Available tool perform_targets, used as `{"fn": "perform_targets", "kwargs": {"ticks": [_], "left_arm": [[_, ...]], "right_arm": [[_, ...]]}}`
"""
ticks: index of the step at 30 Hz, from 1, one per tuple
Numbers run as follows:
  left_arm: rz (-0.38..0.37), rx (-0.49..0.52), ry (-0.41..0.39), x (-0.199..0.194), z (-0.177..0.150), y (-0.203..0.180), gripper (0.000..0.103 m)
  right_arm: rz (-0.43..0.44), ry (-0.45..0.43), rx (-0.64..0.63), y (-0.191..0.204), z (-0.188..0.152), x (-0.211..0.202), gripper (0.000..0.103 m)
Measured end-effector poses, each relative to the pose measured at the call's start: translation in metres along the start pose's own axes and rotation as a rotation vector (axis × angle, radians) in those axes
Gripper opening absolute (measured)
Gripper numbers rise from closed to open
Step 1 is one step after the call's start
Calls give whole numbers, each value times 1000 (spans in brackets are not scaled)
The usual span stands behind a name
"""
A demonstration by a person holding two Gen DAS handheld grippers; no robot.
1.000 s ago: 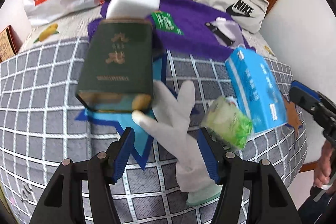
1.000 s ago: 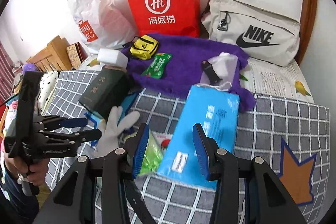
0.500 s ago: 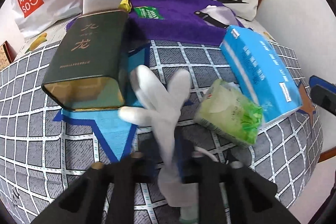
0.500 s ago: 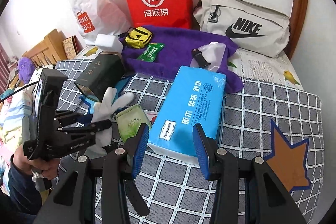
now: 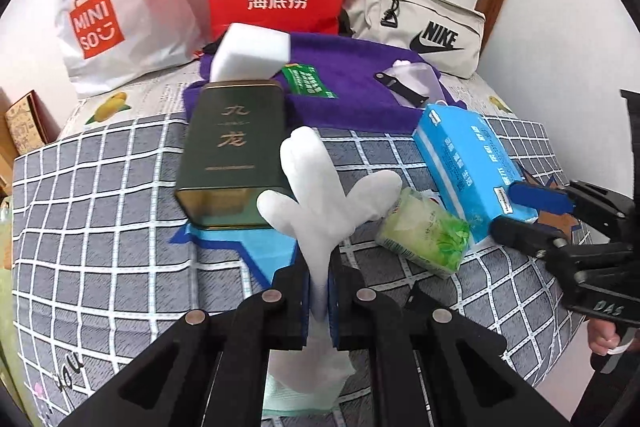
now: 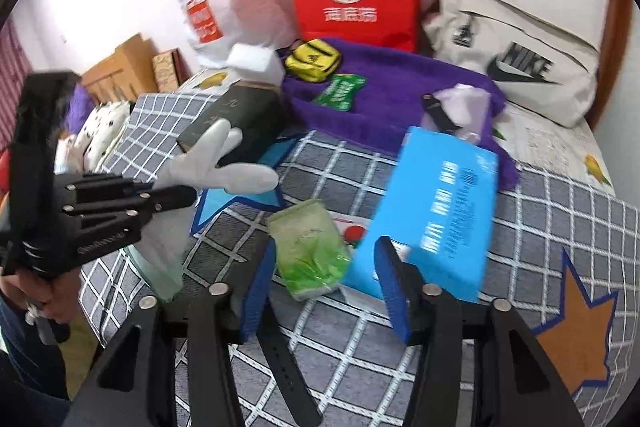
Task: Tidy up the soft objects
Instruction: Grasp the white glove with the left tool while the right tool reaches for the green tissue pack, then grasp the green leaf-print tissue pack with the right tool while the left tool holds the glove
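The left tongs (image 5: 319, 291) are clenched on the white glove (image 5: 320, 195), pinching it at the narrow wrist part so that the fingers fan out at twelve o'clock from the pads and the cuff hangs at six o'clock below them. The glove looks light and limp (thin fabric, I would judge, with nothing stiff in it), so a pinch at the wrist should carry it, though the free fingers will flop and could drag across the dark green tin (image 5: 232, 155) just beside them at eleven o'clock. The right tongs (image 6: 326, 287) have their jaws opening with nothing pressed between them; the green tissue pack (image 6: 310, 247) lies on the checked bed cover (image 6: 460, 347) right at twelve o'clock from the gap, and the blue tissue pack (image 6: 436, 211) rests against it at one o'clock. Both packs should be light and squashy, with slick wrappers, so a hold across the short width near the middle seems safest. Further off at twelve o'clock lies the purple towel (image 6: 392, 95).
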State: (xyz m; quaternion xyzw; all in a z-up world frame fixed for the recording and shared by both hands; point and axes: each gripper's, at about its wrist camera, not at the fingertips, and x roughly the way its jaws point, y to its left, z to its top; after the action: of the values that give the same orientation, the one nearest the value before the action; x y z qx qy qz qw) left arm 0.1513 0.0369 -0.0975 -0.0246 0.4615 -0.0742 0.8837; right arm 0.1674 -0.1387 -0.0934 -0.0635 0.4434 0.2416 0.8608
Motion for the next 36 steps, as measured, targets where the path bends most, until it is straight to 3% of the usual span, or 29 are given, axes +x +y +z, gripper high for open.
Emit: {"fn": "perform_targets", "kwargs": {"ticks": [8,17,23,25,28,33,36], "left_arm": [[-12,-63,24,8,-15,27,8],[-44,-126,34,13,-25,60,8],[-64,-153,57,26,-28,72,8],[-68,-156,69,31,-30,74,8],[-70,-164,83,38,-32,76,8],[-84,-179,81,41,-32,77,8],[-97,-173,79,41,-33,76,15]], "right_arm": [[-23,88,-135,27,10,40,57],[-65,203,-176,35,14,80,58],[-109,217,-214,43,11,91,70],[-139,219,-230,45,11,94,69],[-177,208,-227,41,11,91,50],[-99,180,-155,30,15,77,27],[-18,166,-107,26,16,66,24]]}}
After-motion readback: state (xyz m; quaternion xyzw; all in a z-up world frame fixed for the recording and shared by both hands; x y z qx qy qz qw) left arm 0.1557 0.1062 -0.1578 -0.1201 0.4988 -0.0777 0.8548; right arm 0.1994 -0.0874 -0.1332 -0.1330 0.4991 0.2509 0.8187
